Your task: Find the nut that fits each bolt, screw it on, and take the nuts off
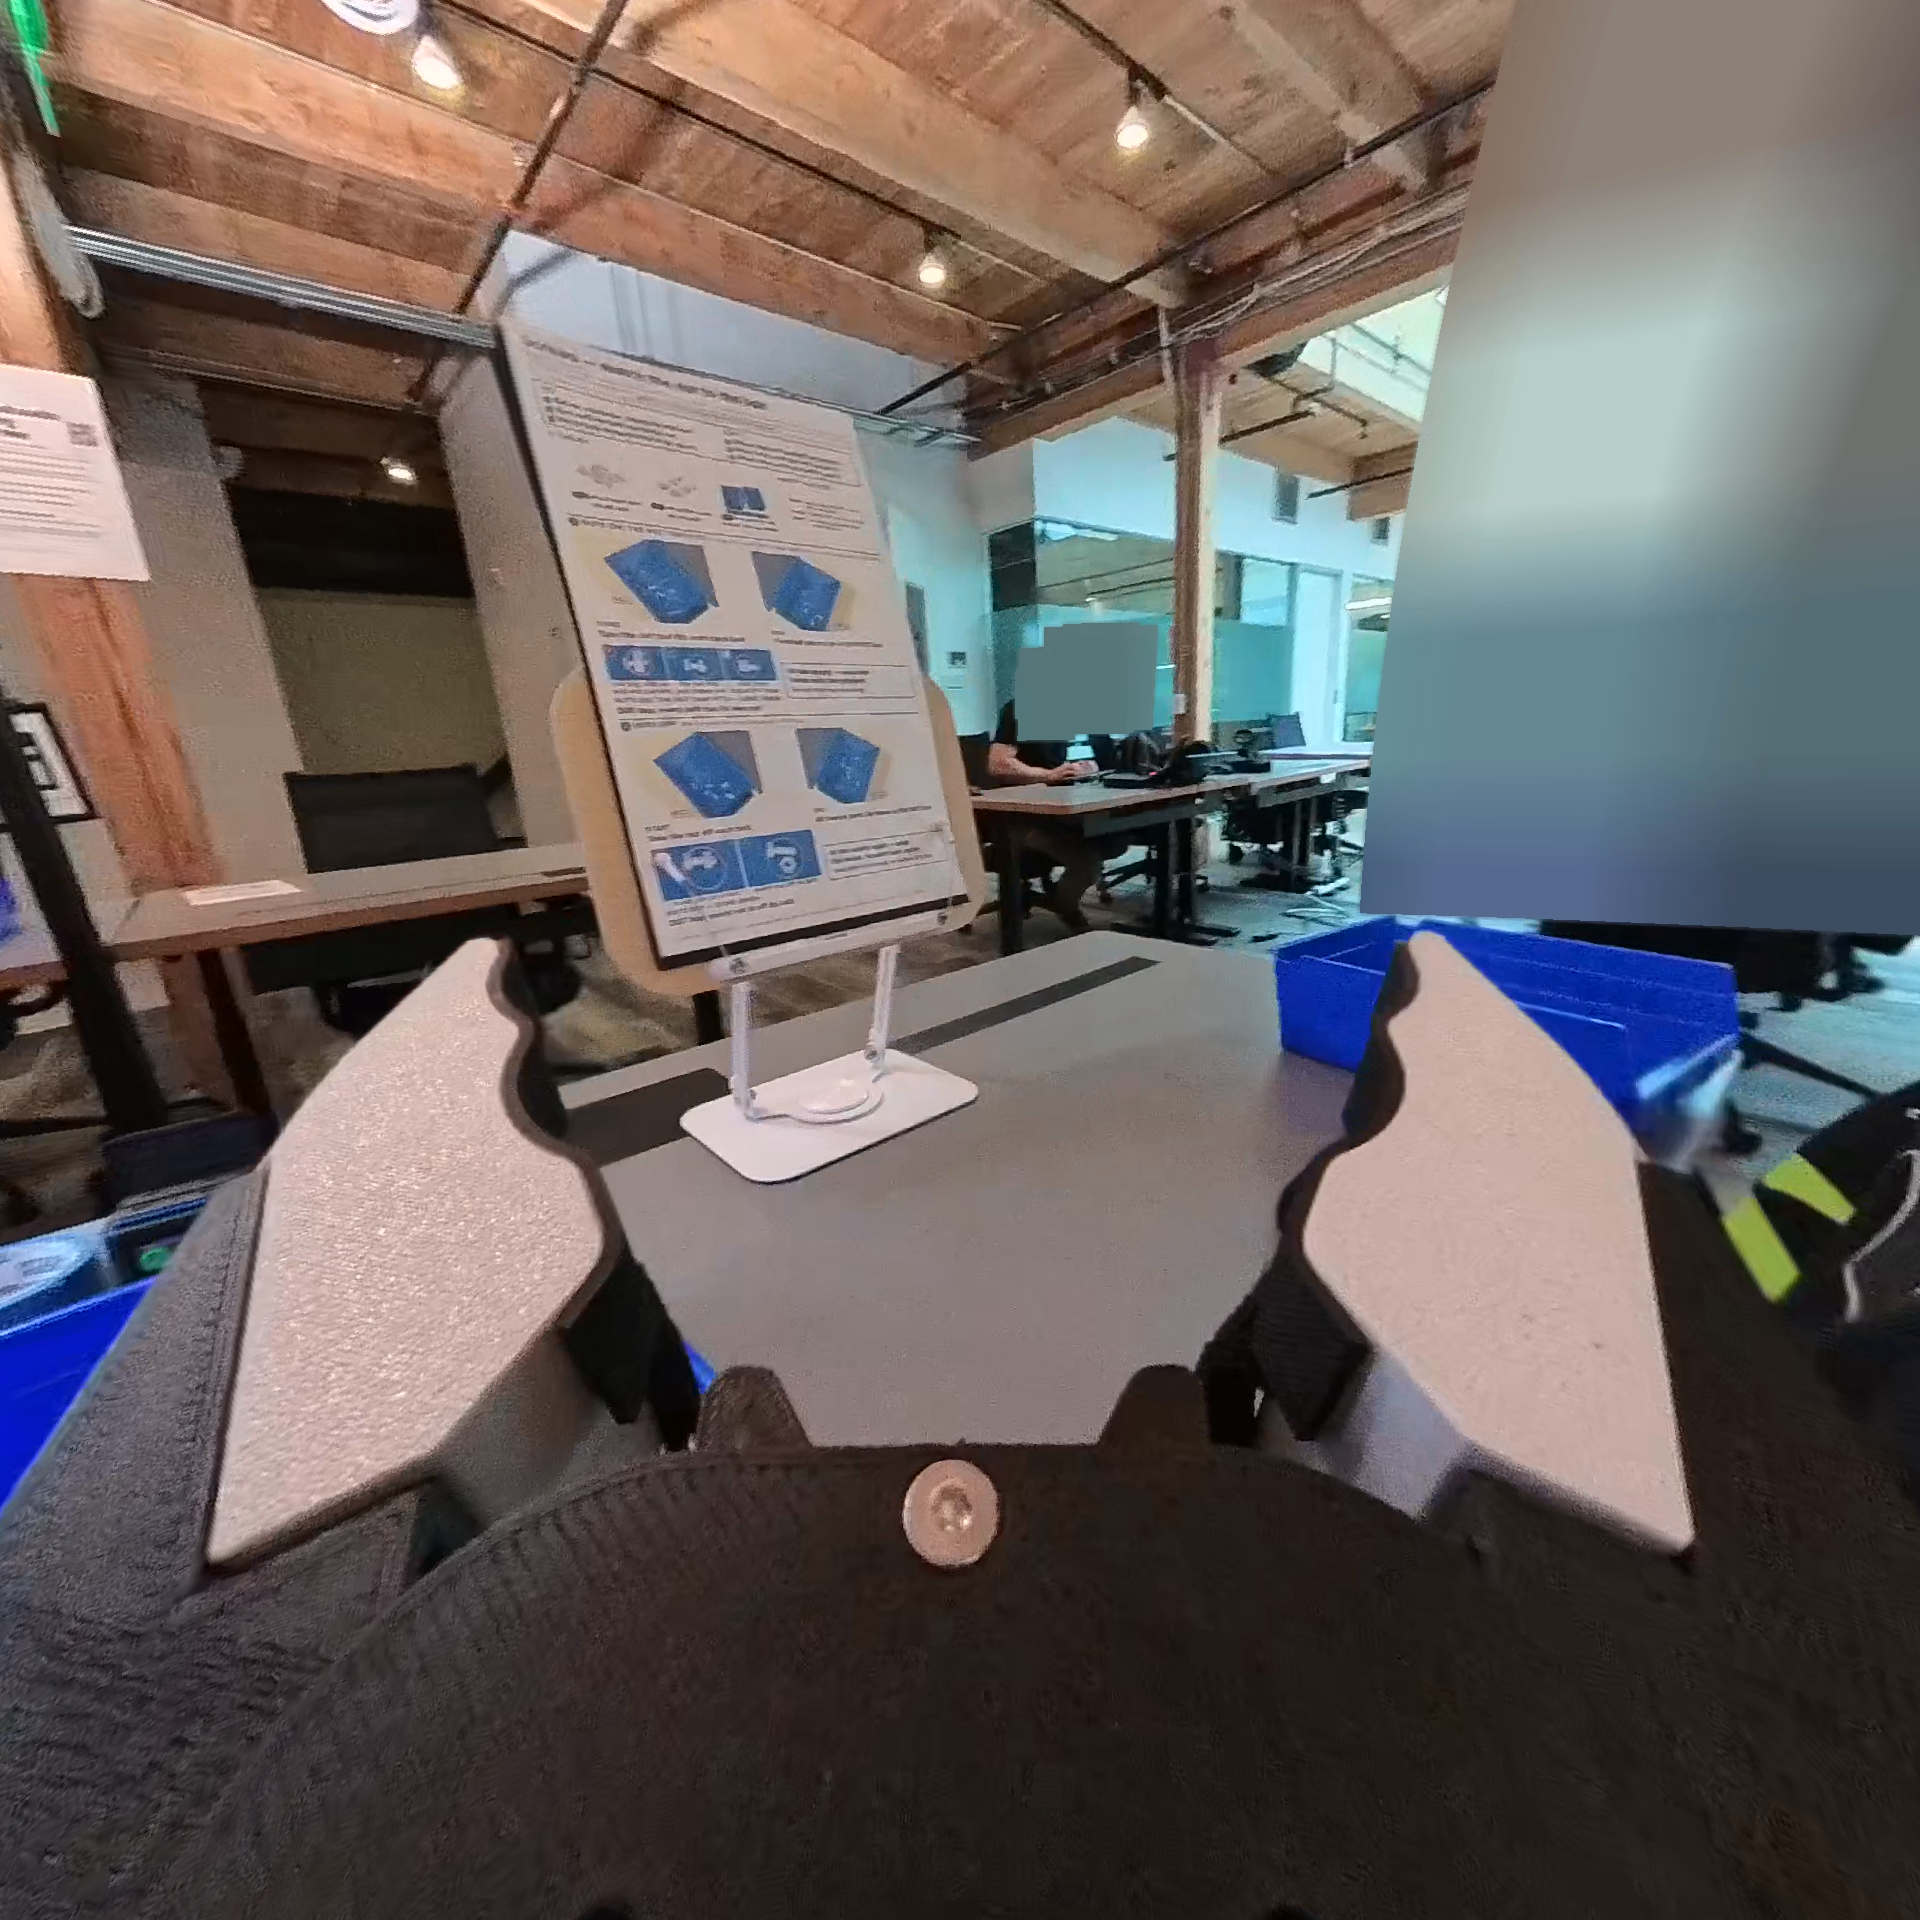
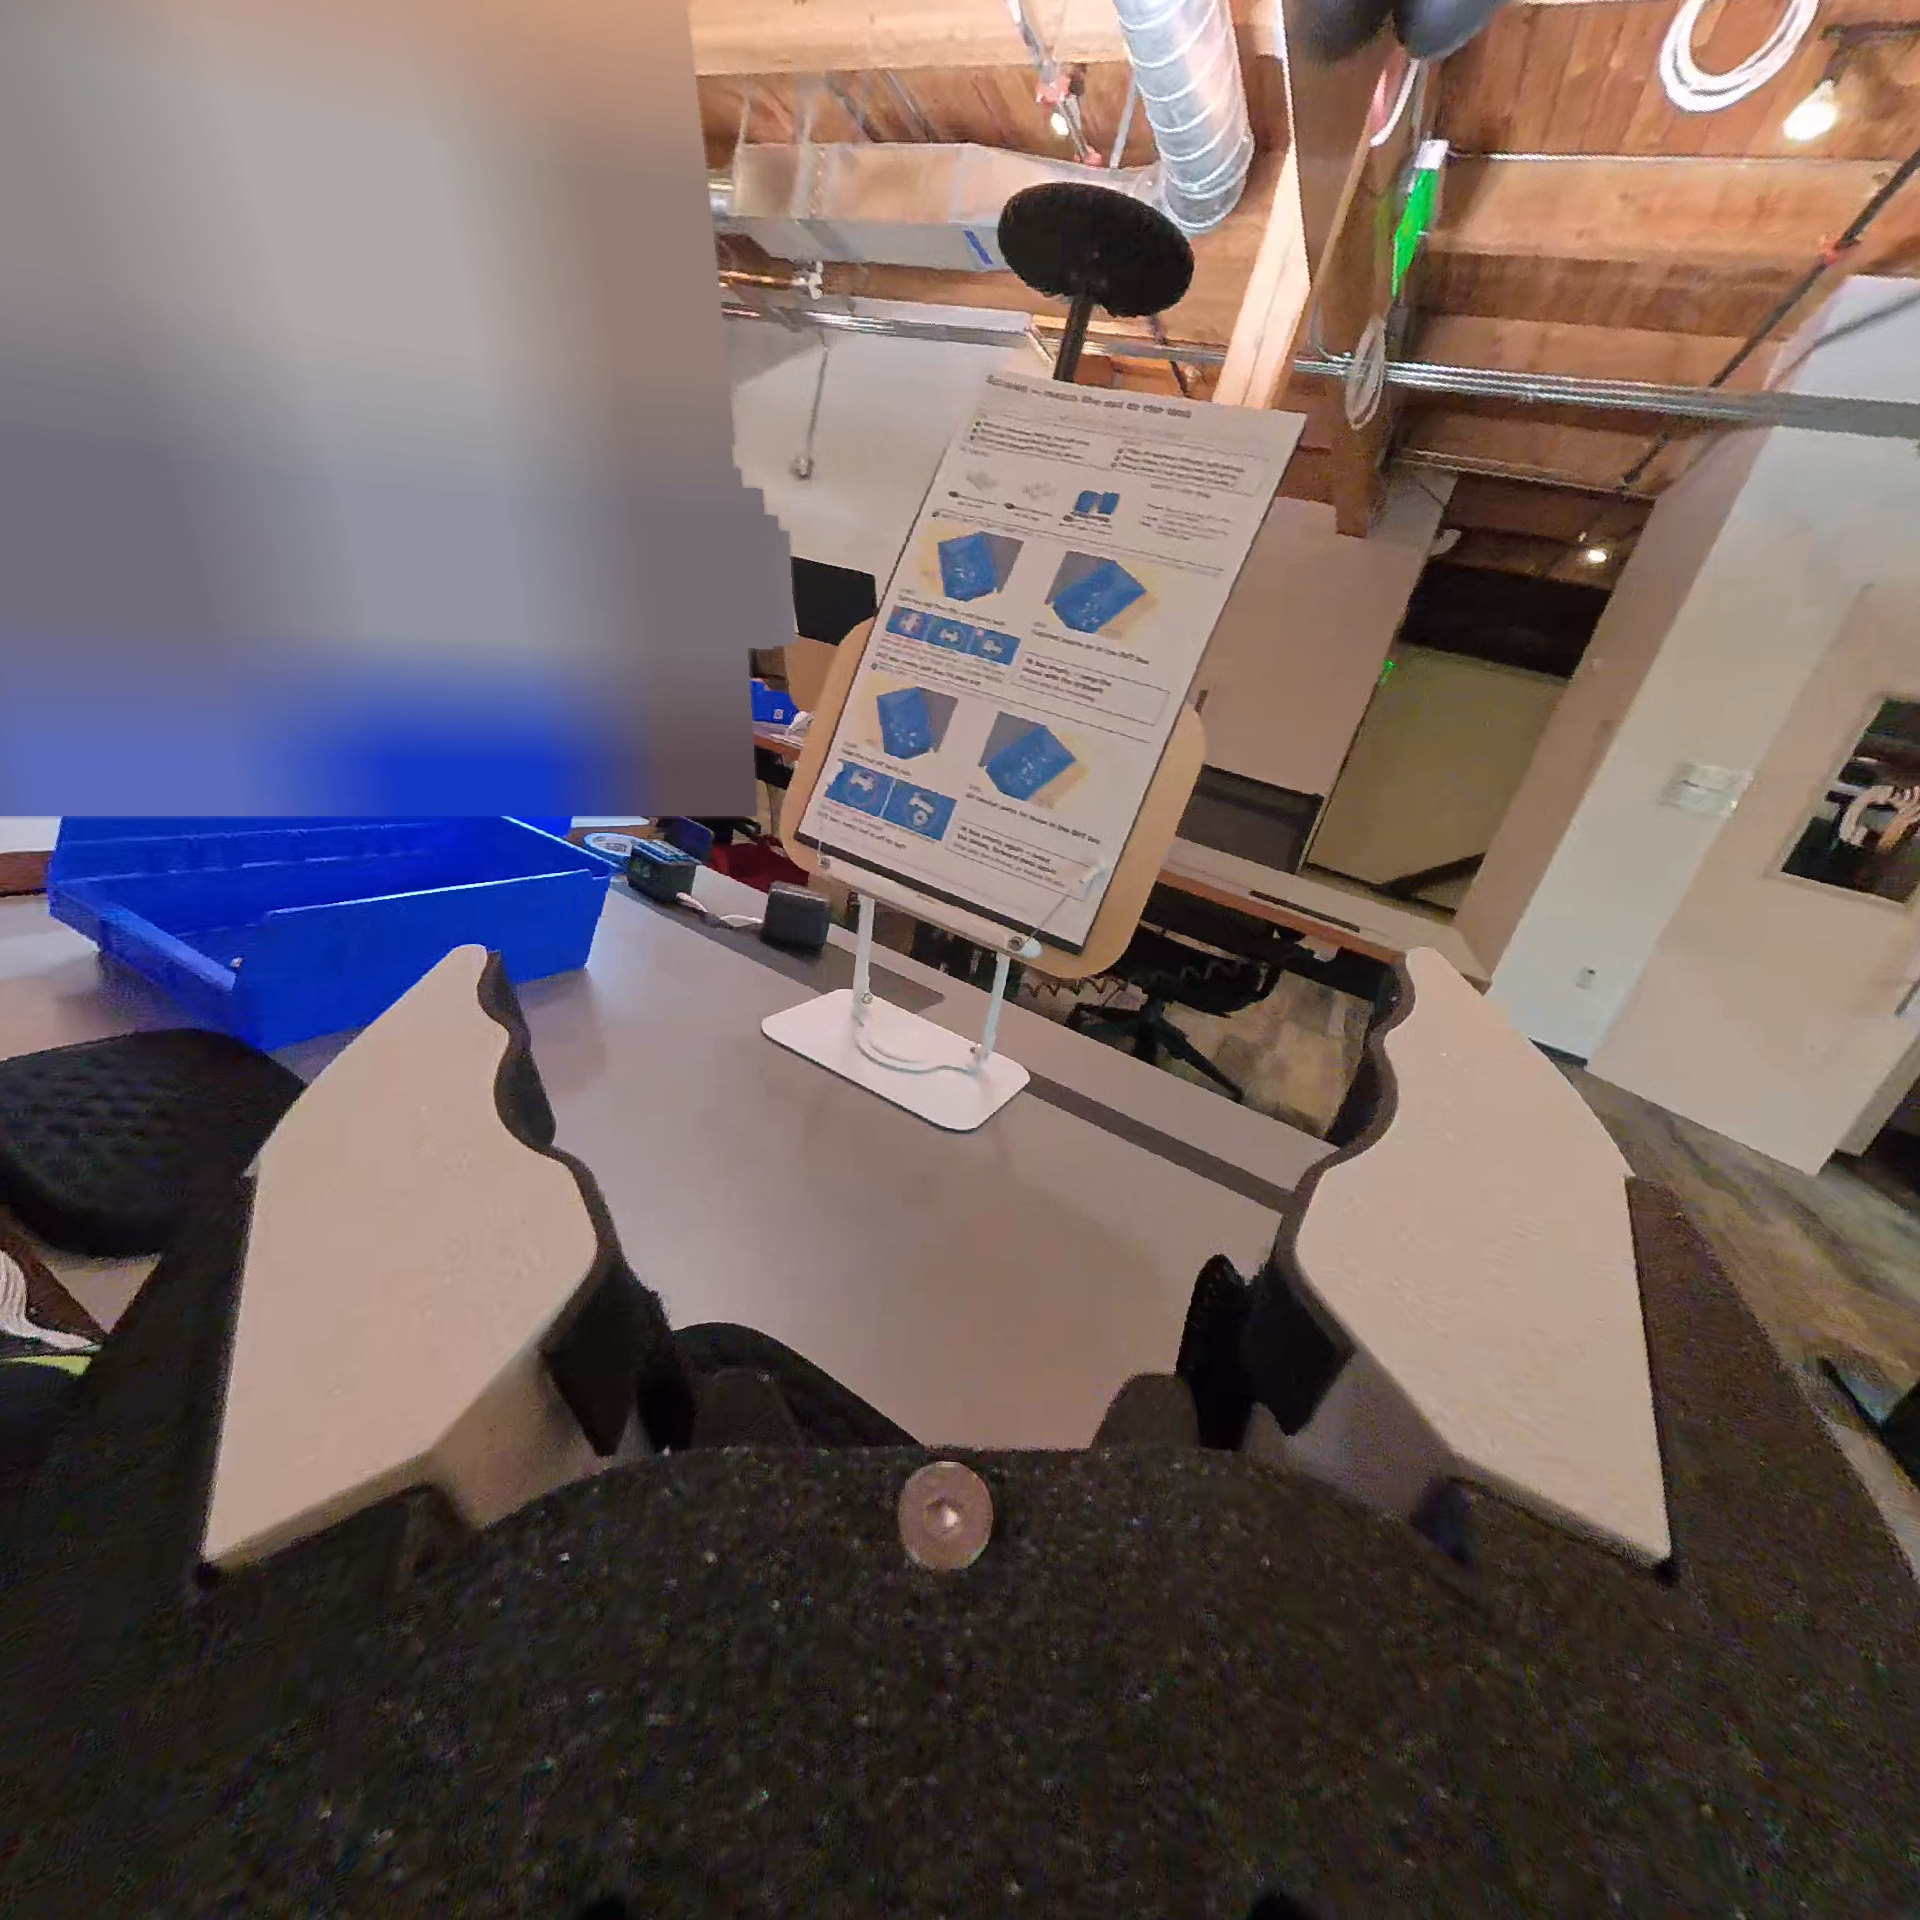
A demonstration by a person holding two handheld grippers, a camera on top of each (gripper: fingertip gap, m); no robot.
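No bolts or nuts show in either view. My left gripper point(image 1: 951, 1039) is open and empty, held above the grey table point(image 1: 935, 1247). My right gripper point(image 2: 940, 1049) is open and empty above the same table point(image 2: 883, 1226). A blue divided bin point(image 1: 1538, 992) stands on the table to the right in the left wrist view, partly behind the right finger. A blue divided bin point(image 2: 312, 914) stands at the left in the right wrist view; what lies in it is hidden.
An instruction sheet on a white stand point(image 1: 748, 665) stands upright mid-table; it also shows in the right wrist view point(image 2: 1039, 675). A black padded object point(image 2: 114, 1132) lies at the left. A small dark box point(image 2: 795, 914) sits behind the stand. Desks and a seated person point(image 1: 1039, 769) are beyond.
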